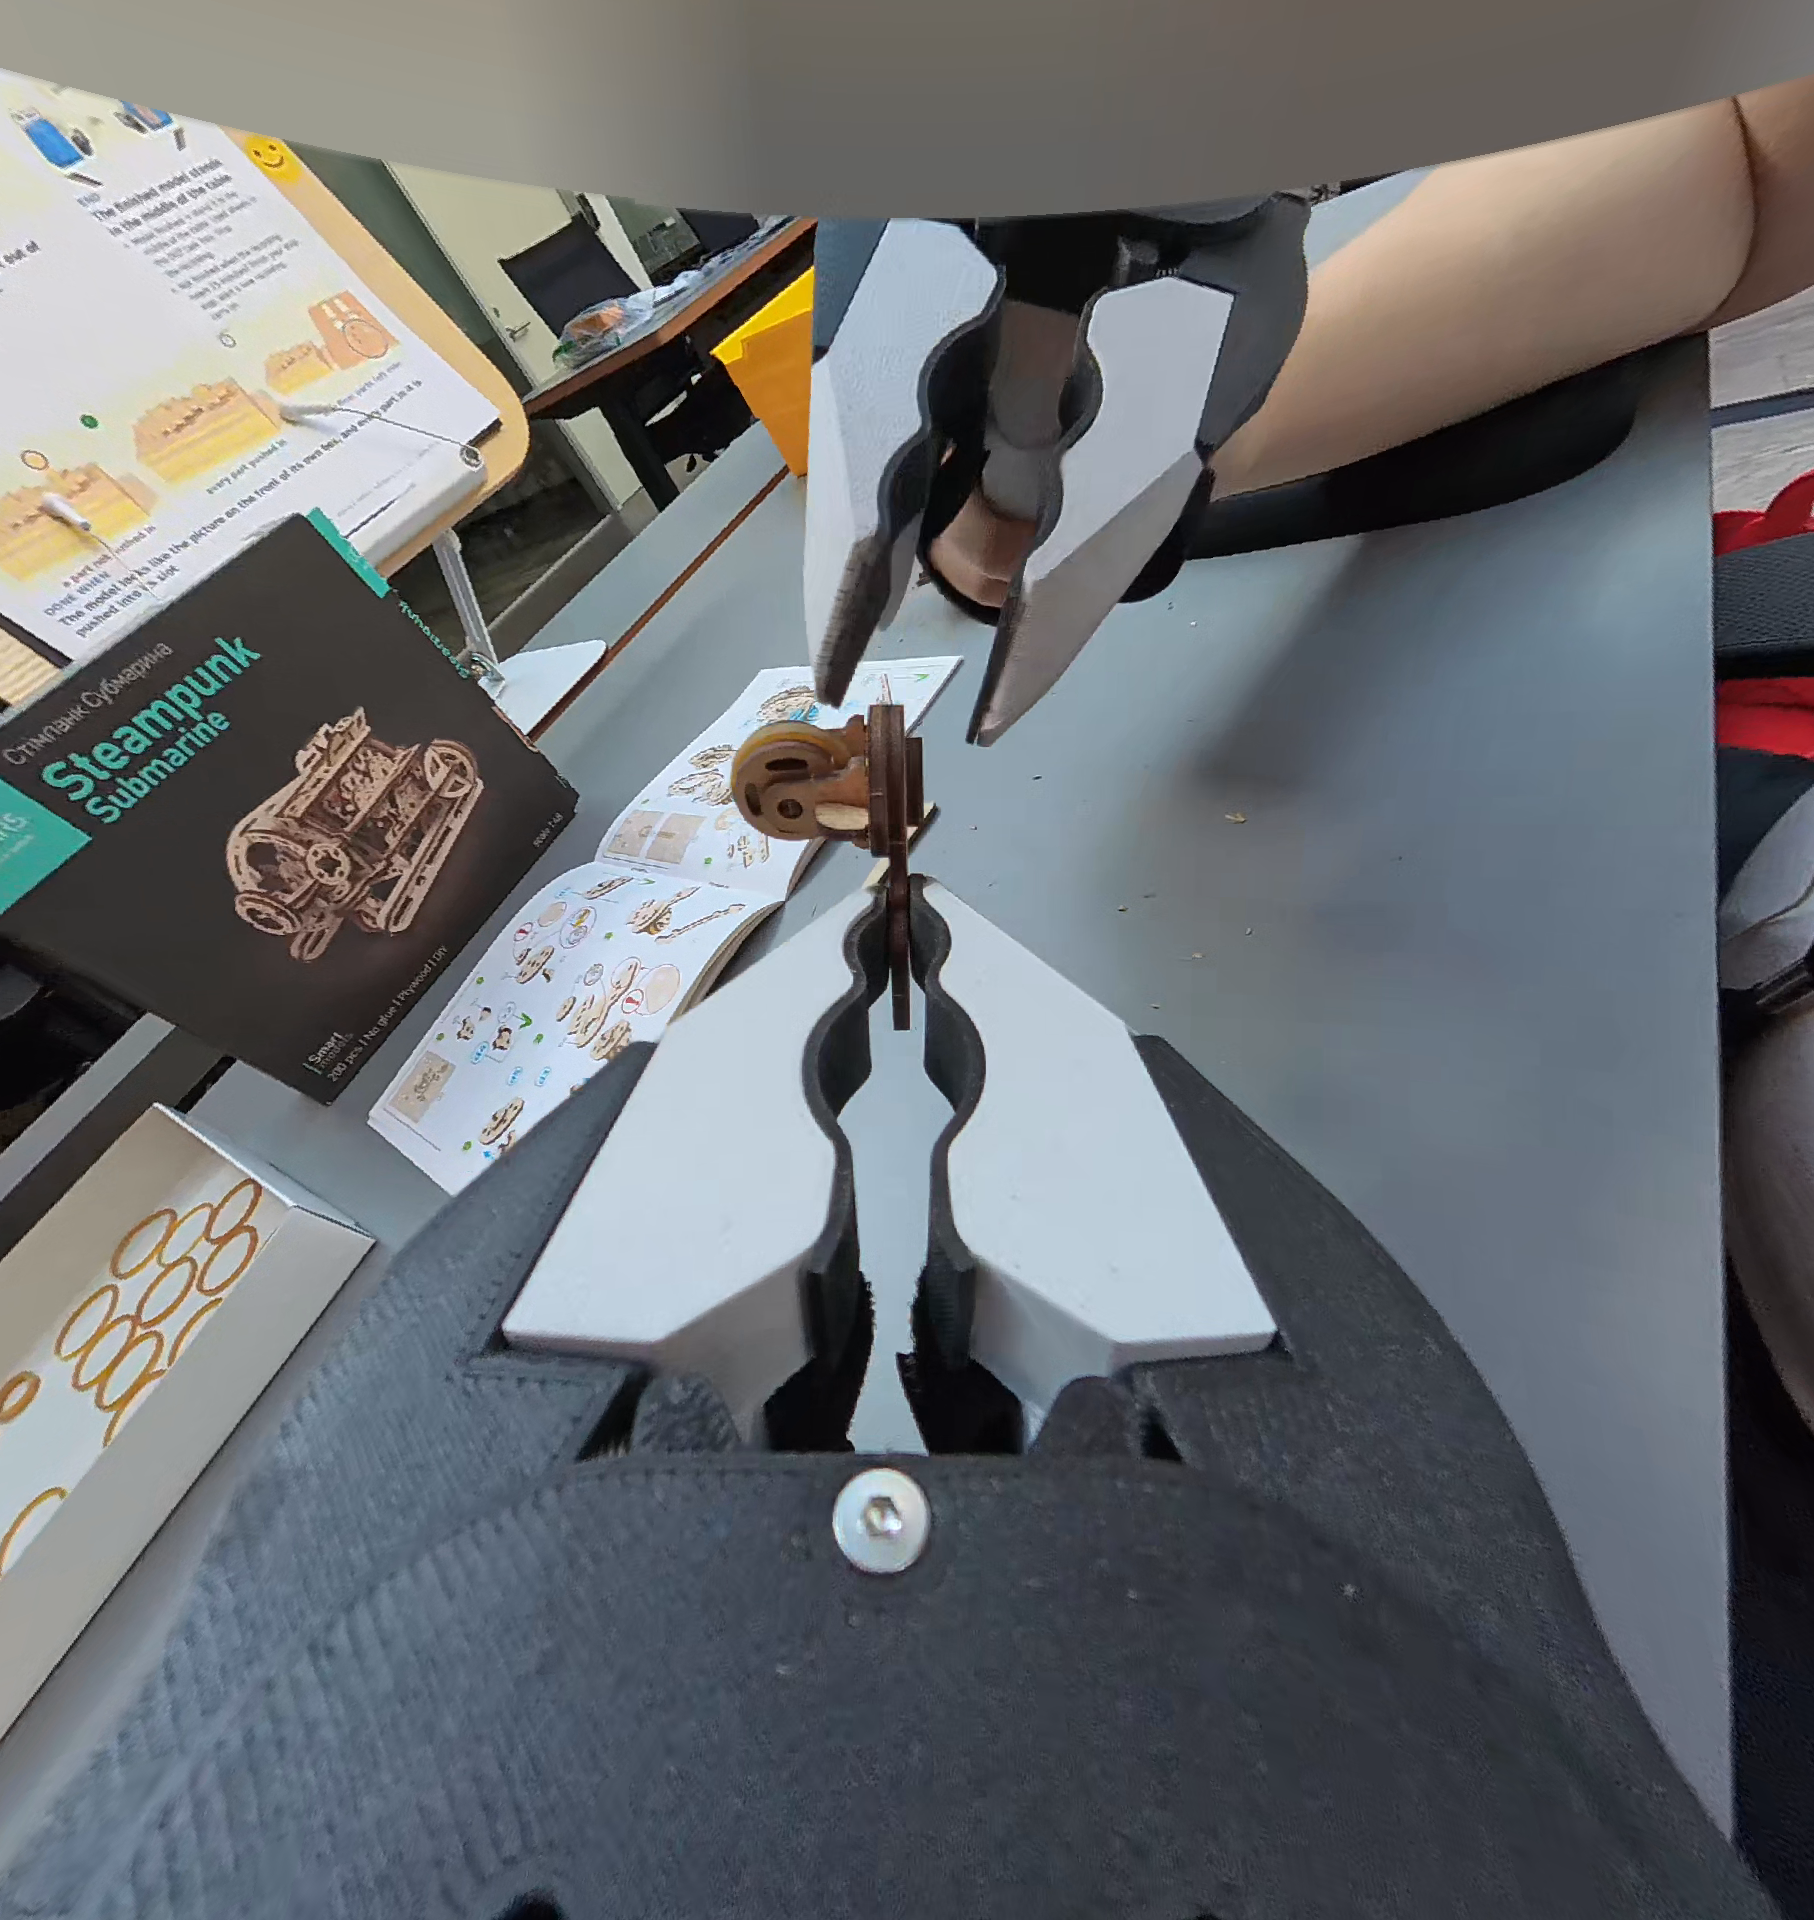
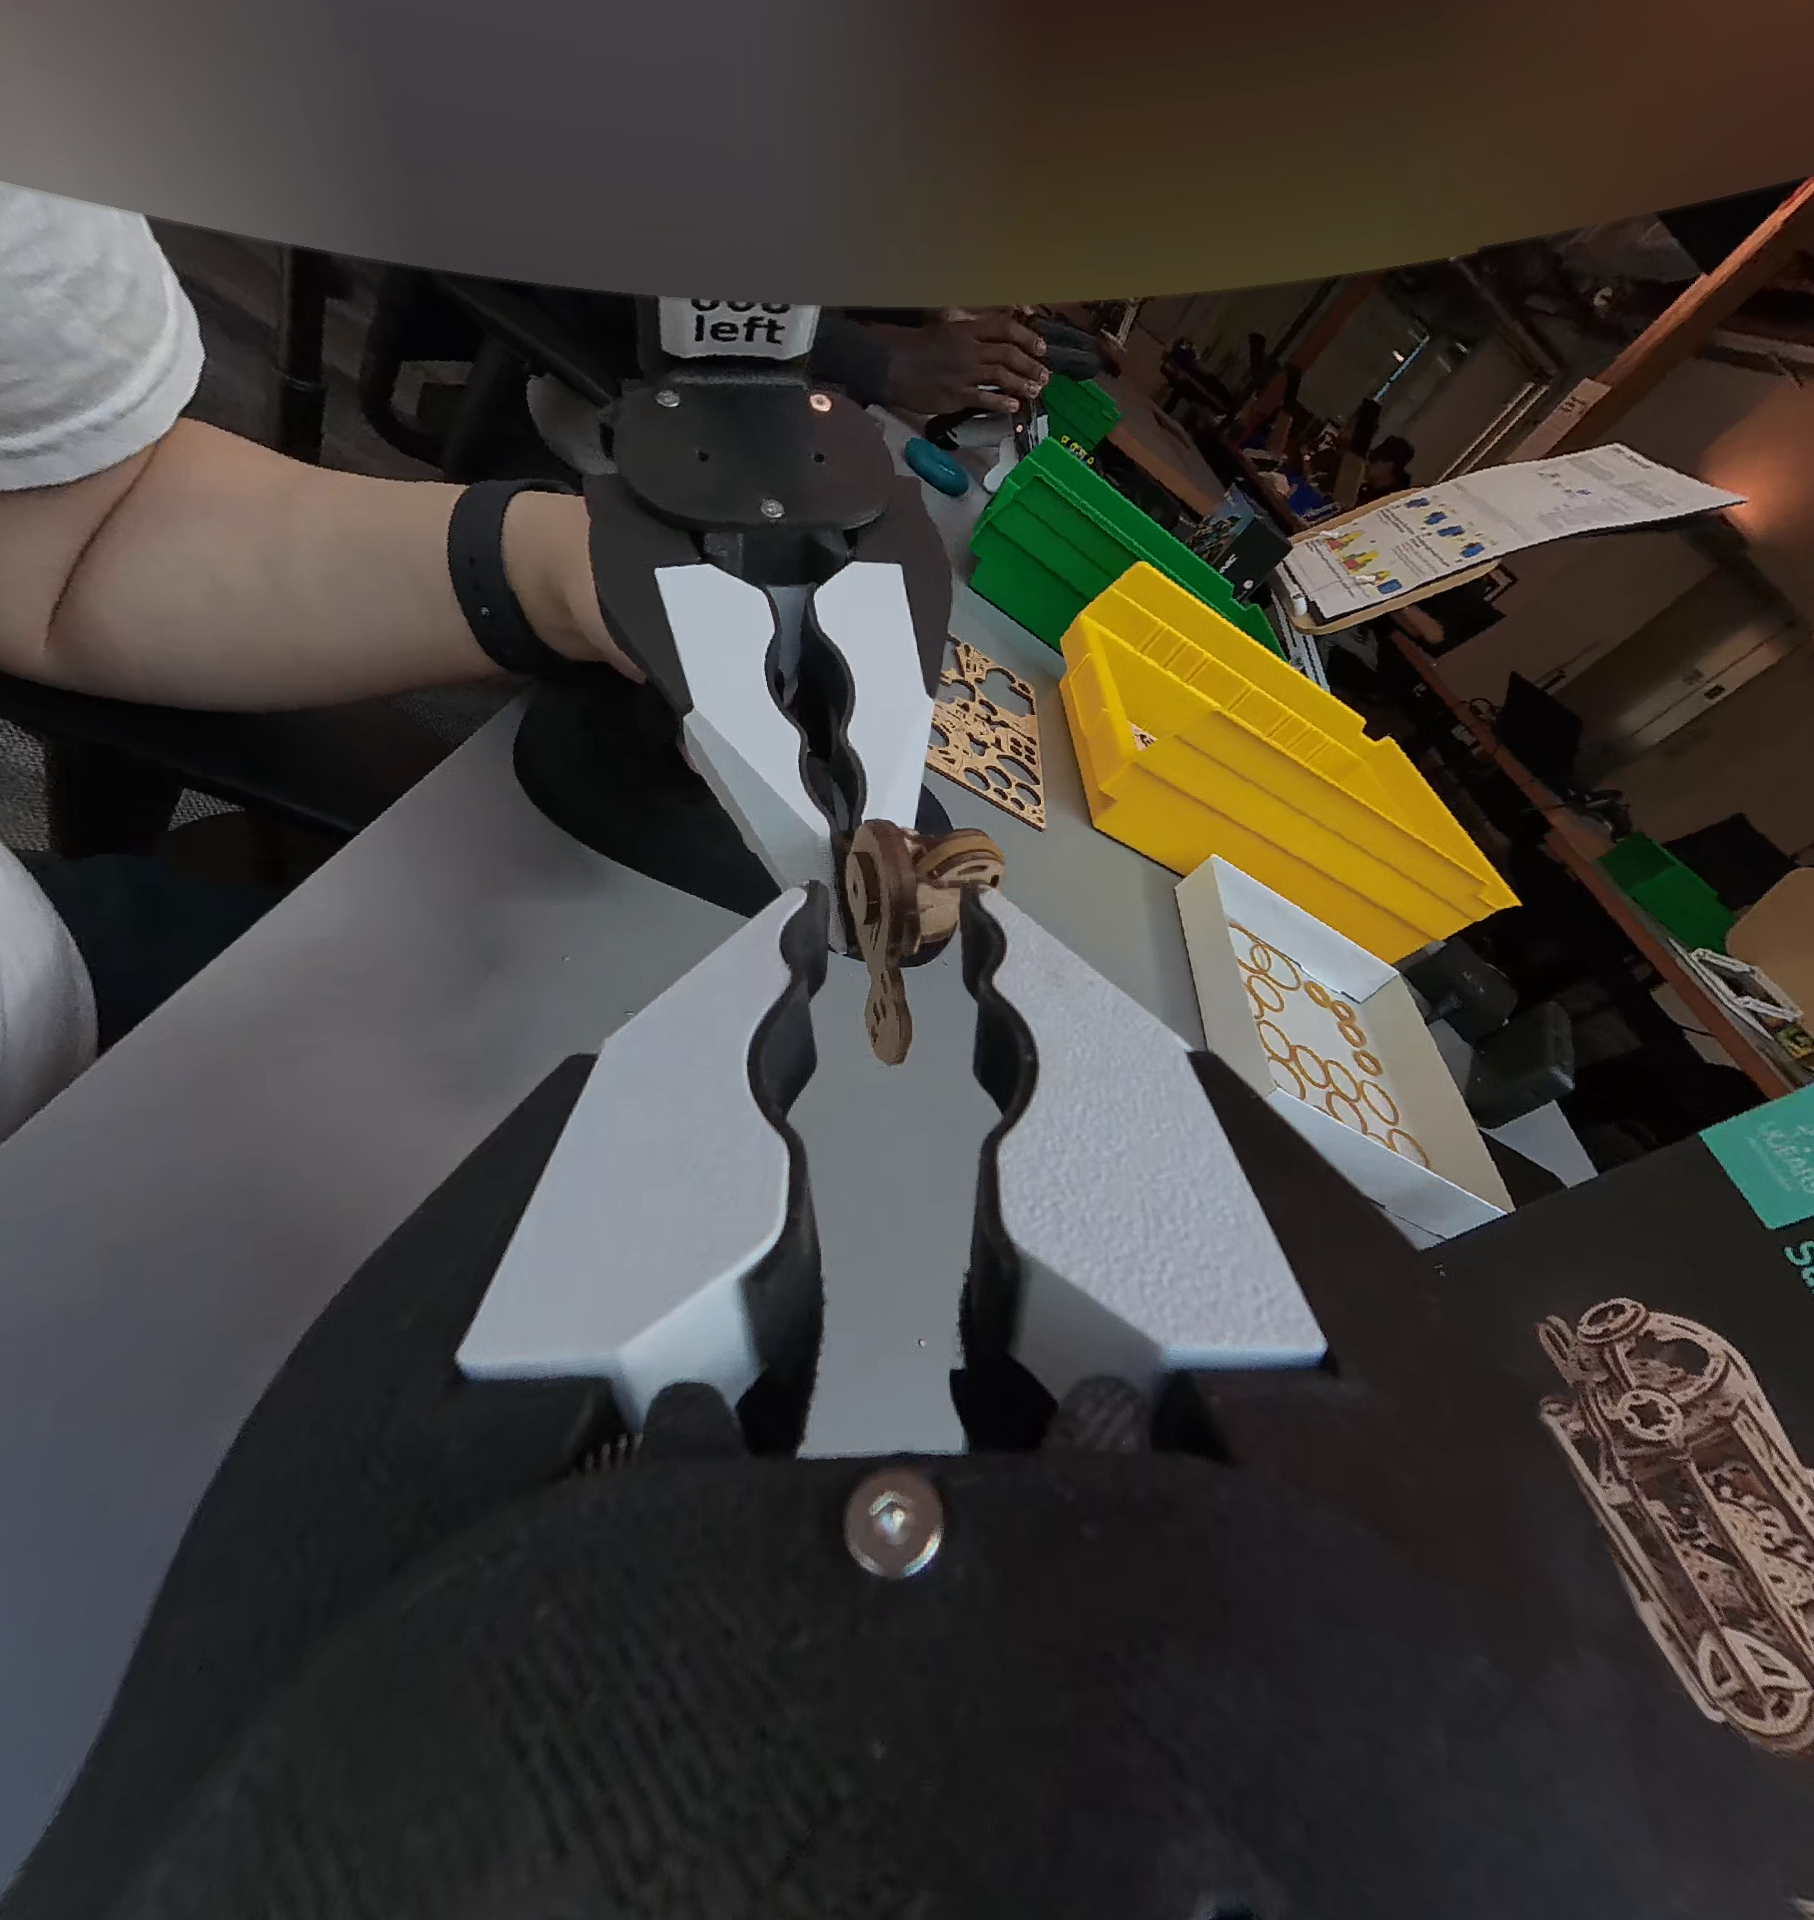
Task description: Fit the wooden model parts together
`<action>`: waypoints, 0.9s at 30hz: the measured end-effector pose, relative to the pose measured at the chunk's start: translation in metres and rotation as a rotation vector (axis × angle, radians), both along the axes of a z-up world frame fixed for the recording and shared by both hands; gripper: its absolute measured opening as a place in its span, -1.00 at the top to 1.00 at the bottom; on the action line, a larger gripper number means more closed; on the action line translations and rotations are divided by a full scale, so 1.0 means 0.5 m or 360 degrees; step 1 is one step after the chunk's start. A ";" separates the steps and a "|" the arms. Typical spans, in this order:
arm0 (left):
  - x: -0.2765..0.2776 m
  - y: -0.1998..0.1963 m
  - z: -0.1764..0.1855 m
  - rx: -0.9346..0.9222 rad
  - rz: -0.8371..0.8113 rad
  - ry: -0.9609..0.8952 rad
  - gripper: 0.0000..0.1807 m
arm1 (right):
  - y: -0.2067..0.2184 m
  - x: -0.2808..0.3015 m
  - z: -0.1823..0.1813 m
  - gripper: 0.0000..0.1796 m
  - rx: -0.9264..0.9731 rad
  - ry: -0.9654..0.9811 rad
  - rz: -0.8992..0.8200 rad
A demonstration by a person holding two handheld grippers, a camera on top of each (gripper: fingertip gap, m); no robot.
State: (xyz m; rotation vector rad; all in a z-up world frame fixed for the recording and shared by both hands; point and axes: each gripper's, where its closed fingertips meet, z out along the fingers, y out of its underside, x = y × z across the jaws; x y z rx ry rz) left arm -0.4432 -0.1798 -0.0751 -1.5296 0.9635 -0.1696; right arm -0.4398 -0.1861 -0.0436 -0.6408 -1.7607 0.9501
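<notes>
On the grey tabletop [image 1: 1402, 1039], largest first: a black printed model-kit box [image 1: 259, 831] lies at the left of the left wrist view. Only the right wrist view shows the yellow plastic bin [image 2: 1267, 769], the green plastic bin [image 2: 1069, 540] behind it, and a punched-out plywood sheet [image 2: 986, 738]. Only the left wrist view shows the open illustrated instruction booklet [image 1: 591, 966] and the propped instruction board [image 1: 186, 343]. The shallow white cardboard tray of wooden rings [image 2: 1329, 1039] appears in both.

Left gripper [image 1: 895, 894]: nearly closed, pinching the thin dark stem of the small round wooden model assembly [image 1: 820, 779], held above the table over the booklet's edge.

Right gripper [image 2: 887, 904]: parted moderately, fingertips flanking the assembly [image 2: 908, 894]; contact cannot be told.
</notes>
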 end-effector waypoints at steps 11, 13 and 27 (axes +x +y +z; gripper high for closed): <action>-0.012 0.014 0.009 0.0200 0.0176 0.0222 1.00 | 0.002 0.005 -0.001 0.66 0.0015 0.0000 0.0054; -0.010 0.017 0.003 0.0191 0.0196 0.0269 1.00 | -0.006 0.006 -0.001 0.66 0.0068 0.0019 0.0061; 0.038 -0.008 -0.027 0.0068 -0.0056 0.0257 1.00 | -0.011 0.006 -0.054 0.50 0.0194 -0.0142 0.0118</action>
